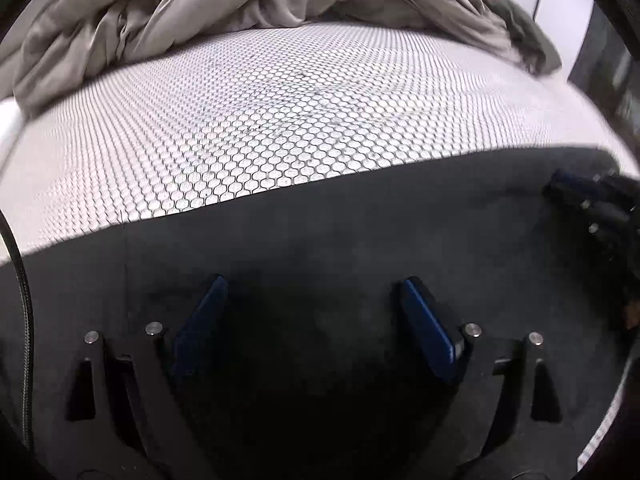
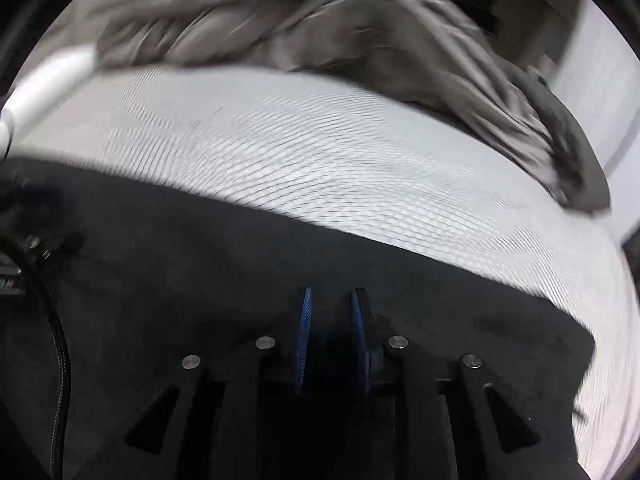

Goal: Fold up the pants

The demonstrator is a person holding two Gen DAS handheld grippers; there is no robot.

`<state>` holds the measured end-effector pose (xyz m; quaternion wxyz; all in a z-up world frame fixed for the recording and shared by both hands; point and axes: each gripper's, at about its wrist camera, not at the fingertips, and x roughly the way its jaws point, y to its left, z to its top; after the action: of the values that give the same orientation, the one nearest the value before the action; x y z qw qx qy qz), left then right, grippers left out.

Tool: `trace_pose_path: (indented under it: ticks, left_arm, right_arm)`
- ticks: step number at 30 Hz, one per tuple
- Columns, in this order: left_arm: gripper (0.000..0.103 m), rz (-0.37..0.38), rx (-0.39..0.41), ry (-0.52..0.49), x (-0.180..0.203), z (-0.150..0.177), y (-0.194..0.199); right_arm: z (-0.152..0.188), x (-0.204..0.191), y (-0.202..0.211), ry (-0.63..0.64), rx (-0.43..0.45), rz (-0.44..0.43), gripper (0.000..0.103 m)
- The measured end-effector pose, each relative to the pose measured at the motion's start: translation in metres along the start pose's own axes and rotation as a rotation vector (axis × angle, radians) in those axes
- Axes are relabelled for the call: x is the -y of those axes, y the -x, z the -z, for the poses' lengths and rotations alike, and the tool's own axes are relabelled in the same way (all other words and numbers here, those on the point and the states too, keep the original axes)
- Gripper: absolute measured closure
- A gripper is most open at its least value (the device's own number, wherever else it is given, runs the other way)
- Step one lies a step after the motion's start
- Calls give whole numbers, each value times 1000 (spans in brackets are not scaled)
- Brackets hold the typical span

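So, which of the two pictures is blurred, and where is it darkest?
The left wrist view is mostly sharp: the honeycomb pattern of the white mat reads clearly, though its far right edge smears. The right wrist view has motion blur: the mat pattern streaks and the grey bedding is smeared. Both bend at the fisheye rim and are darkest over the black pants near the fingers.

1. The pants (image 1: pixel 360 248) lie spread across the near part of the bed (image 1: pixel 280 120).
2. A crumpled blanket (image 1: pixel 200 8) is heaped along the bed's far side.
3. Bare mattress lies between pants and blanket.
4. Both tools hang over the pants: left tool (image 1: pixel 312 284), right tool (image 2: pixel 331 294).
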<state>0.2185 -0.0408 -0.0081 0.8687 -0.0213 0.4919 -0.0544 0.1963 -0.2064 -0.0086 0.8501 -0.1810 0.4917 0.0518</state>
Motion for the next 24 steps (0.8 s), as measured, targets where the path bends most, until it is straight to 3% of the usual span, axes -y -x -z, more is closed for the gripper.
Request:
trace_pose_path:
  ticks: [3, 4, 6, 7, 10, 13, 17, 20, 22, 23, 24]
  left_arm:
    - [15, 8, 6, 12, -4, -1, 0]
    - [14, 4, 9, 8, -3, -1, -1]
    - [14, 13, 13, -2, 0, -2, -1]
    - [13, 16, 15, -5, 3, 1, 3]
    - [13, 3, 13, -14, 3, -2, -2]
    - [16, -11, 17, 7, 4, 0, 7]
    - [16, 153, 80, -27, 29, 2, 39]
    - [16, 233, 25, -104, 58, 6, 27]
    - [16, 160, -35, -145, 67, 13, 8]
    - [16, 148, -27, -165, 67, 17, 7]
    - [16, 144, -18, -181, 65, 19, 9]
  right_arm:
    - [3, 21, -10, -50, -4, -4, 80]
    - [8, 44, -13, -115, -15, 51, 80]
    - [22, 88, -17, -216, -51, 260, 80]
    - [32, 112, -18, -268, -82, 377, 91]
    - [49, 145, -15, -409, -61, 238, 92]
    - [40, 123, -4, -301, -45, 261, 83]
    - [24, 78, 27, -208, 27, 87, 72]
    - [14, 30, 32, -116, 34, -63, 63]
    - [15, -3, 24, -61, 3, -184, 62]
    - [17, -11, 17, -27, -27, -191, 62]
    - [22, -20, 10, 25, -54, -137, 59]
